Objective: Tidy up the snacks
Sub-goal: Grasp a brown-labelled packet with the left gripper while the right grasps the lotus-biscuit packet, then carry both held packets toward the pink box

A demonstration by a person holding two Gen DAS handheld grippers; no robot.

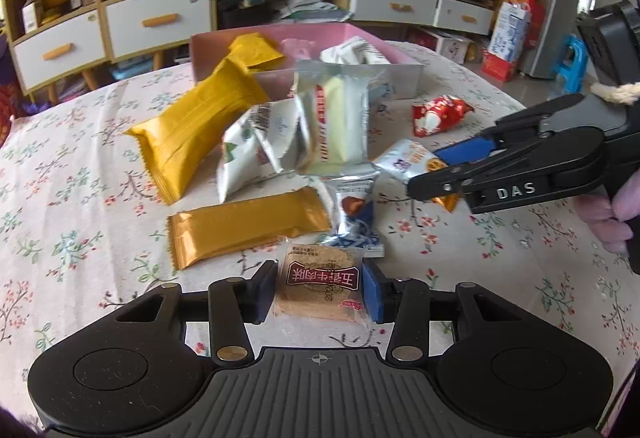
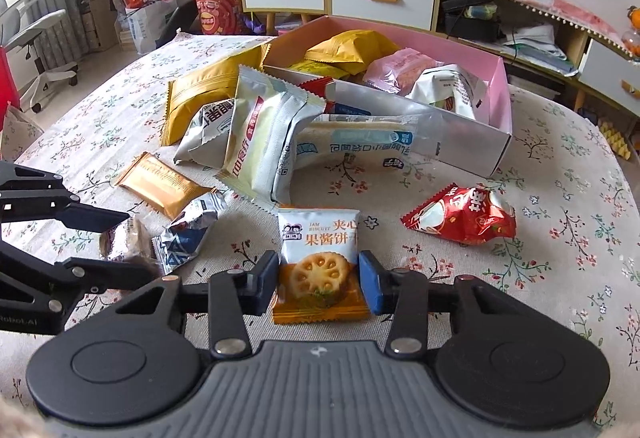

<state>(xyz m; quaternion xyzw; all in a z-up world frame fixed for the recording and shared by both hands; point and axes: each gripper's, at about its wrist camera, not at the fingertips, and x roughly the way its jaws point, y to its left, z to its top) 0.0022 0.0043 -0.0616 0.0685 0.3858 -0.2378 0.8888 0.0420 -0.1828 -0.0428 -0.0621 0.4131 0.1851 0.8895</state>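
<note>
My left gripper has its jaws around a clear-wrapped brown biscuit with a dark red label, lying on the flowered cloth; the pads sit at its sides. My right gripper has its jaws around a jam biscuit packet, white above and orange below. The right gripper also shows in the left wrist view, the left gripper in the right wrist view. A pink box holds several snacks. A heap of silver and gold packets leans against its near wall.
A red packet lies right of the jam biscuit. A flat gold bar and a crumpled blue and silver packet lie near the left gripper. Cabinets and shelves stand beyond the table.
</note>
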